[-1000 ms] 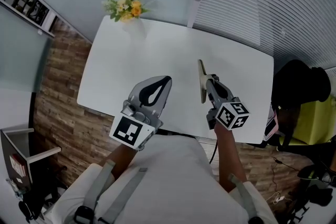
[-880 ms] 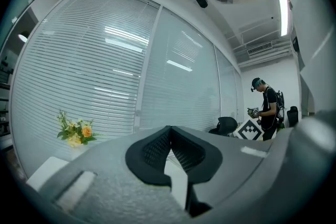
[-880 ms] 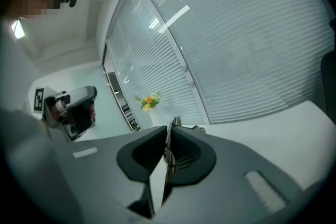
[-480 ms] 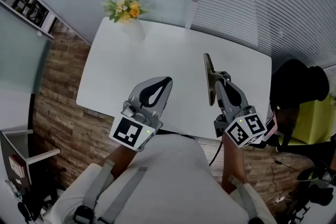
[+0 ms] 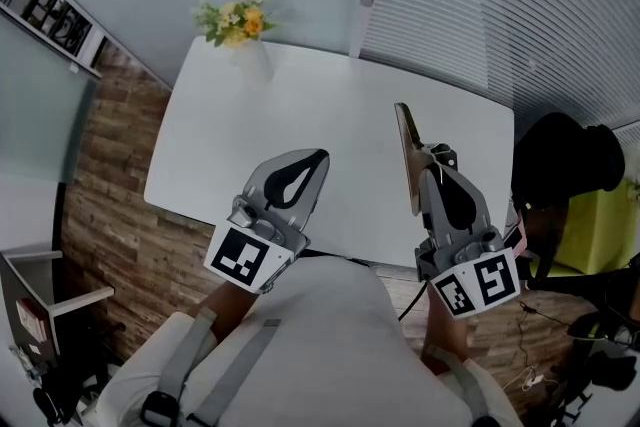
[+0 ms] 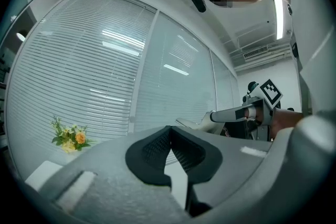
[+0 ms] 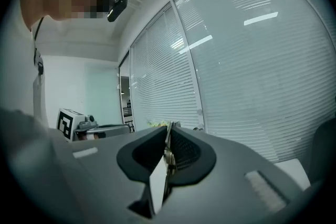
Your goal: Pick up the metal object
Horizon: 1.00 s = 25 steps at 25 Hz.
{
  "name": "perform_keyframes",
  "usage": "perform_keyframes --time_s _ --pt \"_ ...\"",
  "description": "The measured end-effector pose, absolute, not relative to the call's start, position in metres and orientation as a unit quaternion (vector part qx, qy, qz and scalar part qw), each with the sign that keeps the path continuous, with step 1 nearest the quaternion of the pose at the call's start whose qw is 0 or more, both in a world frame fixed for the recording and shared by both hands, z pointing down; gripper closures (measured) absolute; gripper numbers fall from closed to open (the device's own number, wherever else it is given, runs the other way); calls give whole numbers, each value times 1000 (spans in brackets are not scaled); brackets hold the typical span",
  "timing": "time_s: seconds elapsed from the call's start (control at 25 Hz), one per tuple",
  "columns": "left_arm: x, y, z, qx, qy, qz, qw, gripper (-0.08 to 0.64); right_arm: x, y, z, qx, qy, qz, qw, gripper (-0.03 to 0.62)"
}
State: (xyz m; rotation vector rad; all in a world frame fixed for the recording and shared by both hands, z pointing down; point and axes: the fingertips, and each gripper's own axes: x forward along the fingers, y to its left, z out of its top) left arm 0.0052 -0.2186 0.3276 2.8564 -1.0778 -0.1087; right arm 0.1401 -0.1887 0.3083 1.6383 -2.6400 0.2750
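The metal object is a thin flat blade, held on edge above the white table, clear of its top. My right gripper is shut on it at the table's near right. In the right gripper view the blade stands clamped between the dark pads. My left gripper hovers over the table's near edge, shut with nothing in it. Its pads meet at the tips in the left gripper view. That view also shows the right gripper with the blade sticking out to the left.
A vase of yellow flowers stands at the table's far left corner. Window blinds run behind the table. A black chair back is at the right, a wood-plank floor at the left.
My right gripper has drawn back toward me and to the right with the metal object held in it. The left gripper has stayed where it was.
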Motion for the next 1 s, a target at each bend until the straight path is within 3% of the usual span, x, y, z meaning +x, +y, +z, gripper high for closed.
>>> perform_keyframes --time_s 1.0 --pt "8 -219 314 935 -349 -45 37 558 142 -181 293 538 -841 55 20 569"
